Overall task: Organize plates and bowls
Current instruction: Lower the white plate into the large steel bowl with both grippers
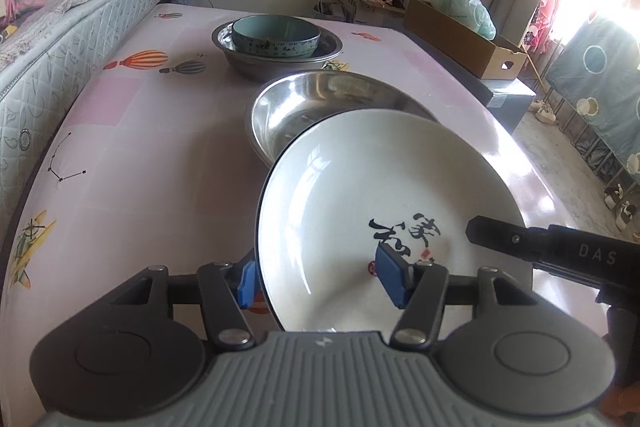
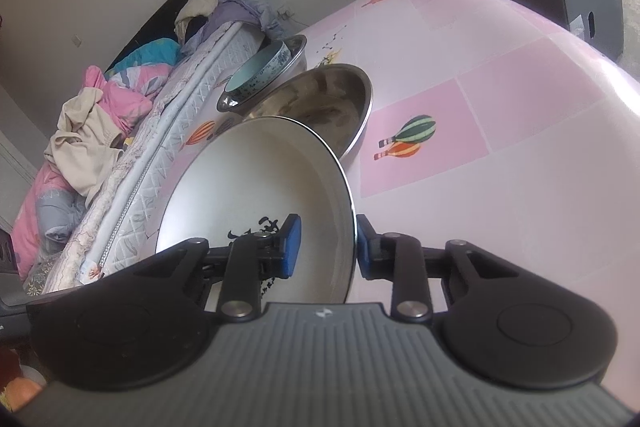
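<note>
Bedroom clutter frames the work: a bed (image 1: 80, 7) heaped with clothes runs along the table's left edge, and a cardboard box (image 1: 460, 35) sits on a dark cabinet past the far right corner, by a bright curtained window. On the table (image 1: 140, 147), under a glossy pink cloth printed with balloons, three stations line up from the far edge toward the near one. First is a far pan (image 1: 248, 63) with a blue bowl (image 1: 276, 35) nested in it. Then comes an empty steel near pan (image 1: 320, 95). Last is the white plate (image 1: 360, 179) with black brushwork, nearest the near edge, its far rim overlapping the near pan in both views. Whether the plate rests flat or is tipped up off the cloth I cannot tell. The plate is round, so no axis governs; what matters is that it lies straight ahead of both claws, one on each side. The left claw (image 1: 320, 279) straddles the plate's left rim with its jaws well apart, one blue pad outside and one over the plate's floor, so it reads as released. The right claw (image 2: 326, 247) straddles the right rim much more narrowly, its outer pad against the edge. Whether its inner pad presses yet I cannot tell. Judging by that, the right hand is closer to a hold, and the near pan lies just ahead as a likely place to stack.
</note>
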Demonstrator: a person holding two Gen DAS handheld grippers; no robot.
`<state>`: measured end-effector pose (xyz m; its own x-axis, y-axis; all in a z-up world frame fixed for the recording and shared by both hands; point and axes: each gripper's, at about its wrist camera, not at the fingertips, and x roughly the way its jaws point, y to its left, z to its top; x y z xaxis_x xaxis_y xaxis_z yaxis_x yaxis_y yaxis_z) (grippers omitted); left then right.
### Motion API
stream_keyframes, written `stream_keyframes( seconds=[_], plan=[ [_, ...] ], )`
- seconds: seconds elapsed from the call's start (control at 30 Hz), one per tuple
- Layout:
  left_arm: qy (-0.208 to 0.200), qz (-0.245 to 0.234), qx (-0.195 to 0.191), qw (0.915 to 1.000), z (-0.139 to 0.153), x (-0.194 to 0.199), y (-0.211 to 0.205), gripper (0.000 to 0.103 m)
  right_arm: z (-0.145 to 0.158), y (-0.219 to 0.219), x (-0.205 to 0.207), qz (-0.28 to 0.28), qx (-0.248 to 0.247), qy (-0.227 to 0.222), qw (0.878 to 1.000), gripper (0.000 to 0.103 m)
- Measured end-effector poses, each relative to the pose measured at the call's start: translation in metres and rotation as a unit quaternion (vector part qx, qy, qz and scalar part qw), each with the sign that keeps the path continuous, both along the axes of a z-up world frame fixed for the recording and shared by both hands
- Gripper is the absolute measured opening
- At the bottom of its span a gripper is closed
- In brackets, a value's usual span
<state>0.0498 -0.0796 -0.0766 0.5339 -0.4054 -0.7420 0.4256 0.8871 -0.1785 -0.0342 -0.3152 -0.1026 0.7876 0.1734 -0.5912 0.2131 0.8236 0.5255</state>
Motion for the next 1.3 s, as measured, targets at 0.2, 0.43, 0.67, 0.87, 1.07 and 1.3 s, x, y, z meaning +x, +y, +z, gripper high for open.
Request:
stream_keyframes(
  seconds=[0.2,0.43,0.67,0.87,1.07,1.3],
  plan=[
    [-0.009,-0.003,-0.001,1.0000,0.006,-0.004,-0.002,0.060,0.001,-0.005,-0.001,-0.006,0.007,0.001,1.000,0.028],
    [-0.016,-0.003,-0.004,0.9999,0.011,-0.002,-0.003,0.060,0.003,-0.005,0.001,-0.008,0.010,0.005,1.000,0.028],
    [-0.020,-0.002,-0.003,0.9998,0.014,0.004,-0.004,0.060,0.011,-0.006,0.009,-0.007,0.006,0.003,1.000,0.028],
    [-0.021,-0.002,-0.003,0.9998,0.014,0.007,-0.004,0.060,0.012,-0.006,0.018,-0.006,0.002,0.010,1.000,0.028],
    [-0.021,-0.001,-0.003,0.9998,0.016,0.012,-0.004,0.060,0.012,-0.005,0.024,-0.004,0.000,0.015,1.000,0.028],
    [-0.020,0.001,-0.003,0.9998,0.016,0.021,-0.006,0.060,0.014,-0.006,0.033,-0.003,-0.003,0.019,1.000,0.028]
  ],
)
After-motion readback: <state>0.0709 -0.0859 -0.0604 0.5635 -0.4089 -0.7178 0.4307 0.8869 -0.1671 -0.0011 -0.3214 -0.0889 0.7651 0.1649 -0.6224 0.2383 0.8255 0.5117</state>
